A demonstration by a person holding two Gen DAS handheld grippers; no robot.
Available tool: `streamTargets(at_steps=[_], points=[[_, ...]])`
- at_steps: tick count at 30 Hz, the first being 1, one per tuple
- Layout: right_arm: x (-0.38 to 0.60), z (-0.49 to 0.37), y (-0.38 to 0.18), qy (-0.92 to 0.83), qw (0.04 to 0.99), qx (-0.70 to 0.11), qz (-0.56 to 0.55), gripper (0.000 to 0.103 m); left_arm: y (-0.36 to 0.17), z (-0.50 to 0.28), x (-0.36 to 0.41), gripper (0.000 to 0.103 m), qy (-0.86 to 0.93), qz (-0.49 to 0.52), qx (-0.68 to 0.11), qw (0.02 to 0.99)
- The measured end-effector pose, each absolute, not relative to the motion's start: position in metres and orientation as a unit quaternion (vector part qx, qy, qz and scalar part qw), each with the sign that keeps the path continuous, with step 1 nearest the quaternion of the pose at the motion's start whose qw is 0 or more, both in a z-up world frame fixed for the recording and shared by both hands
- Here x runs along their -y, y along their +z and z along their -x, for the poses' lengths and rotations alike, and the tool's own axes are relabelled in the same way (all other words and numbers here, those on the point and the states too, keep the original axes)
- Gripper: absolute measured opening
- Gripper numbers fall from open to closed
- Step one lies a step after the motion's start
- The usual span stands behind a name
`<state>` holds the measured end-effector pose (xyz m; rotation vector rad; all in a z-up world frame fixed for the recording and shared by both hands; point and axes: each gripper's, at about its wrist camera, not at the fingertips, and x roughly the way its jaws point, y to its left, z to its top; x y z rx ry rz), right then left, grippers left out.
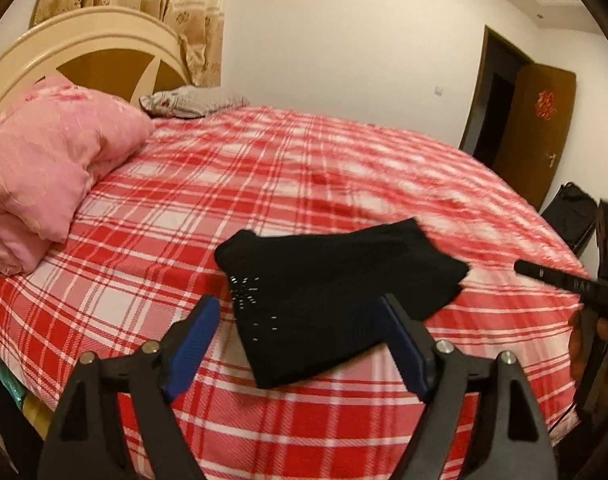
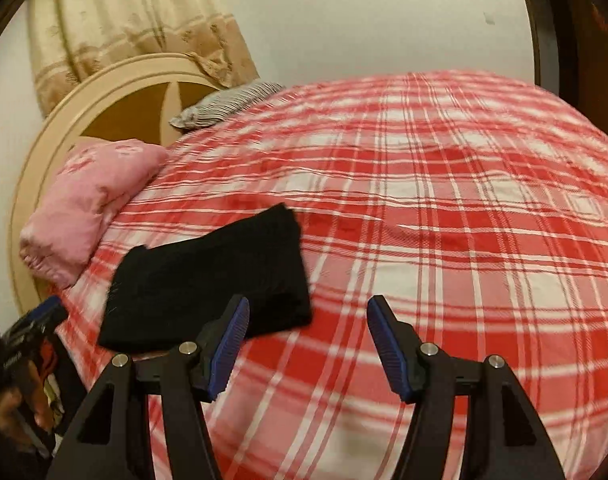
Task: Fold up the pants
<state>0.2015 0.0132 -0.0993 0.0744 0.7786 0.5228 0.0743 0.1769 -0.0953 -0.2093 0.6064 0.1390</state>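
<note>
— Left view first?
— Pants lie folded on my bed. My left gripper hangs above them, jaws wide, holding nothing.
— Right view?
— My right gripper gapes too, empty, over bare sheet; pants lie just left.
</note>
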Motion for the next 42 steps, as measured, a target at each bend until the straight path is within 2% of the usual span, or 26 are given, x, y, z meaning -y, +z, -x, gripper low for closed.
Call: streamTargets(at_steps=[12, 40, 42], points=[[-0.011, -0.117, -0.055, 0.270, 0.915, -0.301, -0.013, 0.064, -0.066, -0.050, -0.149, 0.089, 0.039, 0.095, -0.251, 0.962], [-0.012, -0.104, -0.058, 0.283, 0.914, -0.291, -0.016, 0.064, -0.071, -0.052, -0.146, 0.090, 0.045, 0.085, -0.263, 0.960], [-0.013, -0.103, -0.060, 0.282, 0.914, -0.292, -0.015, 0.064, -0.070, -0.052, -0.145, 0.096, 0.047, 0.081, -0.261, 0.961]])
